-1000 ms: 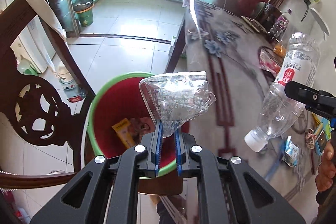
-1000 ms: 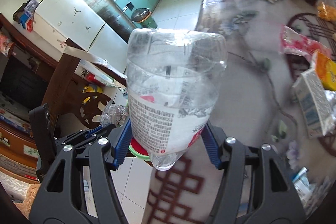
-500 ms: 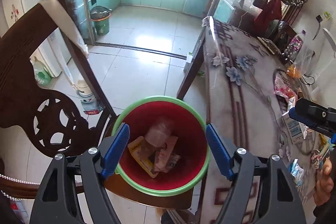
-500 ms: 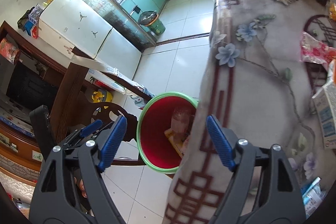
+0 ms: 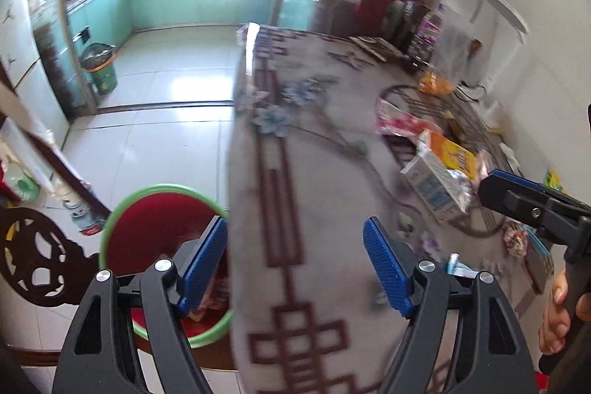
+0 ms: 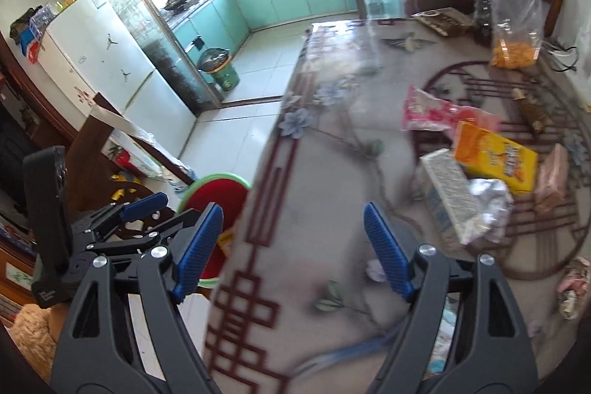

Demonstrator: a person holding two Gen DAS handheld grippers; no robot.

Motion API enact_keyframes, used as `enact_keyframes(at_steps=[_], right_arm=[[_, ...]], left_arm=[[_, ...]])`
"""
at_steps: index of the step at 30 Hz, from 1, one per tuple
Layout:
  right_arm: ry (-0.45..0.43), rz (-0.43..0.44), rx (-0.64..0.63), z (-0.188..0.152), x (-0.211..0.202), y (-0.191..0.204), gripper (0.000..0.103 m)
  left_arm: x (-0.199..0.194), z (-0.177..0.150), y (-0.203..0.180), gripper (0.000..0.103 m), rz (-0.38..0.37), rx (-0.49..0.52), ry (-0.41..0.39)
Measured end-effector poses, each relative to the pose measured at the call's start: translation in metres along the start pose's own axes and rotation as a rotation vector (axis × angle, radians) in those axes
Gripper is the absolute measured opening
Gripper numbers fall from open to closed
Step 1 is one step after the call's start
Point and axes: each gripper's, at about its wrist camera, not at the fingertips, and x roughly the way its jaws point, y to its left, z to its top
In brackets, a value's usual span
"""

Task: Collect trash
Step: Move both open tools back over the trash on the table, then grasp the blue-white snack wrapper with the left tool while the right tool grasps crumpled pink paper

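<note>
Left wrist view. The left gripper (image 5: 295, 257) stood wide open and empty over the near edge of the table (image 5: 314, 172), its left finger above the red bin (image 5: 147, 228). One second earlier it had pinched a clear wrapper over the bin; half a second earlier its jaws were already apart above the bin, with the wrapper among the trash inside. The view had since swung from the bin toward the table. The right gripper (image 5: 517, 198) entered at the right edge, near a white carton (image 5: 428, 180) and a yellow box (image 5: 452, 150); its opening could not be told from this view.

Right wrist view. The right gripper (image 6: 293, 250) was likewise wide open and held nothing. It had gripped a plastic bottle a second earlier and had released it by the half-second mark. The bin (image 6: 214, 198) lay low left, beside the table (image 6: 332, 143) edge, with the left gripper (image 6: 140, 209) in front of it. The remaining trash lay on the table: pink wrapper (image 6: 436, 111), yellow box (image 6: 495, 156), white carton (image 6: 447, 187), foil (image 6: 487, 198).

Judgement: two items were deposited, and both grippers were free for the next pick, probably from the carton cluster.
</note>
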Motion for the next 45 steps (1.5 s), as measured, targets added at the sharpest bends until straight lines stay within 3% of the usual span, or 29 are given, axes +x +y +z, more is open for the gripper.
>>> enact_keyframes(at_steps=[10,22,29,35,45], right_arm=[[0.038,-0.103,0.076,-0.037,-0.03,-0.088,0.077],[0.075,-0.136,0.124,-0.052,-0.055,-0.188,0.077],[0.09,-0.188,0.131,-0.06,-0.065,-0.235,0.077],[0.11,-0.276,0.234,-0.069,-0.073,-0.293,0.081],[0.273,-0.267,0.362,-0.106,-0.037,-0.343,0.081]], left_arm=[[0.033,-0.021,-0.082,0.073,-0.059,0.045,0.094],[0.049,-0.024,-0.161,0.073,-0.041,0.041,0.103],[0.062,-0.041,-0.191,0.074,-0.031,0.014,0.145],[0.073,-0.05,-0.212,0.074,-0.031,0.049,0.185],[0.092,-0.062,-0.223,0.074,-0.021,0.086,0.27]])
